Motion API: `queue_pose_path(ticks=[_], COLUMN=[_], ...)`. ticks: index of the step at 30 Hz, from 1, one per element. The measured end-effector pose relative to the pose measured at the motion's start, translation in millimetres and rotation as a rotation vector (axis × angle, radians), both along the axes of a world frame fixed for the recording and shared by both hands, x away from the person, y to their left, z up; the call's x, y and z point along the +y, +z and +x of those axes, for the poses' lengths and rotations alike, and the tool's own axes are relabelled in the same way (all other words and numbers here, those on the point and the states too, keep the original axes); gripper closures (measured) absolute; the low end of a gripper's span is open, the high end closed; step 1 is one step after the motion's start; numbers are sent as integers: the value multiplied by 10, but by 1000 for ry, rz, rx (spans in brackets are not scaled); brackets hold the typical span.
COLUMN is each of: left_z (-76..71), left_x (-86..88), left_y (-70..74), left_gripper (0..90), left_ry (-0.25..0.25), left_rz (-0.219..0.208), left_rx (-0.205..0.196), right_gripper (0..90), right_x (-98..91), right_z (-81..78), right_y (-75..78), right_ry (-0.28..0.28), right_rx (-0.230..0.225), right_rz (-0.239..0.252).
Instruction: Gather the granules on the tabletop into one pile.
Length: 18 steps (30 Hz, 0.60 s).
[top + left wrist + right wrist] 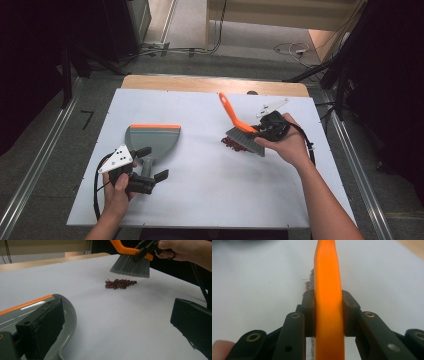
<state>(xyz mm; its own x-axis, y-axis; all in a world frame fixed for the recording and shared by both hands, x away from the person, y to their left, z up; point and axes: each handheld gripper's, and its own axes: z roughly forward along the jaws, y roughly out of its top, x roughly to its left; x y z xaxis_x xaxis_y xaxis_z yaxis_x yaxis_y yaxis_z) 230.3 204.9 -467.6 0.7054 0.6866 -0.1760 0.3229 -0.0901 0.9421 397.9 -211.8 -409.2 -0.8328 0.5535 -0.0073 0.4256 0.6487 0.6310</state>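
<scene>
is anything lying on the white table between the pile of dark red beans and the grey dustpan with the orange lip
Nothing visible: only bare white table separates the pile of dark red beans from the grey dustpan with the orange lip.

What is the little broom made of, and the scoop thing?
The brush: smooth orange handle with a soft sheen, likely plastic; fine grey bristles, probably synthetic. The dustpan: matte grey body that looks like moulded plastic, with an orange front lip, perhaps rubbery, though that's unclear.
</scene>
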Motion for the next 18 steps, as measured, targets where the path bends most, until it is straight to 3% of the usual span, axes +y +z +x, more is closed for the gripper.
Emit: queue_pose_path(ticks=[4, 8, 12, 14, 15, 18], left_z=[-5, -3, -6, -3, -1, 3], left_x=[-7, -20, -36, -36, -34, -30], left_y=[4, 3, 7, 6, 4, 1], left_gripper=[0, 0, 0, 0, 0, 0], left_ry=[-2, -4, -5, -6, -7, -5], left_rz=[-1, -1, 1, 4, 3, 2], left_rx=[0, -1, 0, -2, -1, -2], right_gripper=[682, 681, 682, 682, 683, 684], right_x=[-164, -234, -183, -134, -103, 3], right_z=[-69, -98, -107, -129, -133, -130], right_y=[21, -137, -326, -363, -359, -360], right_ry=[-197, -385, -489, -534, -561, -571], right_rx=[-27, -11, -40, -66, -54, -35], right_rz=[-28, -61, -137, -130, -125, -107])
